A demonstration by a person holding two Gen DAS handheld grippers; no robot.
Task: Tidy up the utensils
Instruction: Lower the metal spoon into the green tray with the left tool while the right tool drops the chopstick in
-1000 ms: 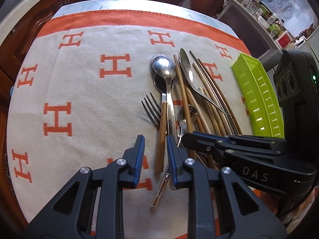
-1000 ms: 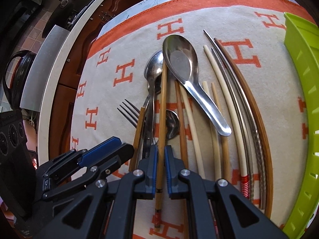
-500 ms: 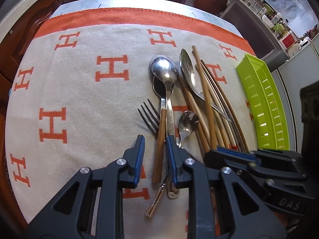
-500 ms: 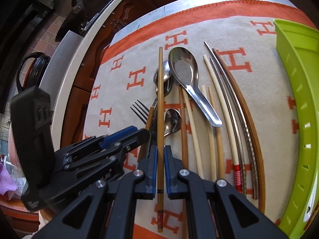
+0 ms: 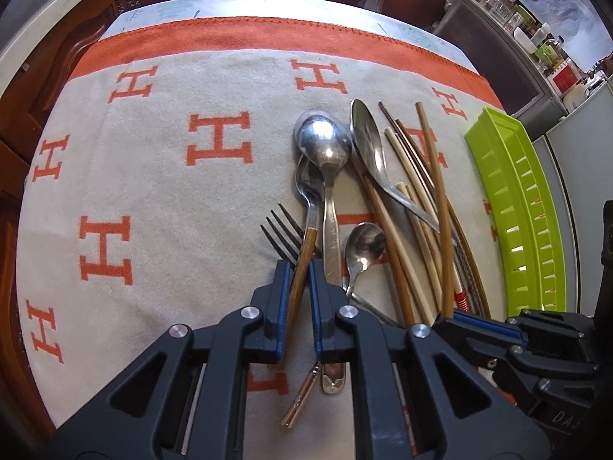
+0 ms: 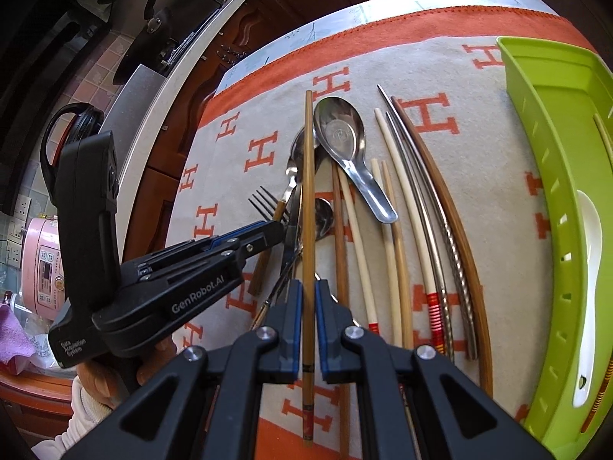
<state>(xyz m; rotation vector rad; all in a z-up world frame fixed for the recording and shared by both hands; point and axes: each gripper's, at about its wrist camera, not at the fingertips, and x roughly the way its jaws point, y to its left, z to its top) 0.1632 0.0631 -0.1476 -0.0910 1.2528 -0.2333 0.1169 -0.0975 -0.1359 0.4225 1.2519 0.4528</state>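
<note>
A heap of spoons, a fork and several chopsticks lies on a beige cloth with orange H marks [image 5: 153,176]. My right gripper [image 6: 308,299] is shut on a brown bamboo chopstick [image 6: 308,191] and holds it above the heap; the chopstick also shows in the left wrist view [image 5: 436,207]. My left gripper [image 5: 297,272] has its blue pads on either side of the wooden handle [image 5: 300,264] of a spoon, next to the black fork [image 5: 281,228]; the handle lies on the cloth. A large steel spoon [image 5: 325,145] and a ladle-shaped spoon [image 6: 345,138] lie among the chopsticks.
A lime-green slotted tray [image 6: 555,191] stands at the right and holds a white spoon [image 6: 588,287] and a chopstick; it also shows in the left wrist view [image 5: 517,207]. A pink cooker [image 6: 40,268] stands off the table at the left. Kitchen counters surround the table.
My right gripper has lifted the bamboo chopstick off the heap and carried it right. My left gripper has moved forward over the wooden spoon handle and narrowed around it.
</note>
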